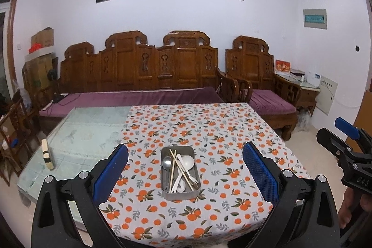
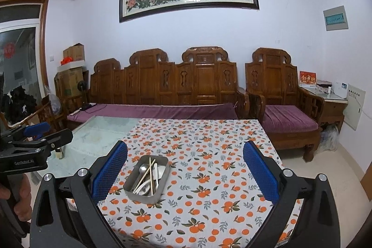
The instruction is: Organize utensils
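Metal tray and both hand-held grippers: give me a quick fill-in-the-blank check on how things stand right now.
1. The metal tray sits on a tablecloth printed with ____.
2. Both the left hand-held gripper and the right hand-held gripper have jaws that are ____.
3. The wooden chopsticks lie inside the tray beside a metal ____.
4. The left part of the table is bare ____.

Missing words: oranges; open; spoon; glass

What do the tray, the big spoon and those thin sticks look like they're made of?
Tray: brushed metal, probably steel, dull grey sheen. Big spoon: shiny metal, its bowl reflects light. Sticks: pale tan, matte, likely bamboo or wood chopsticks.
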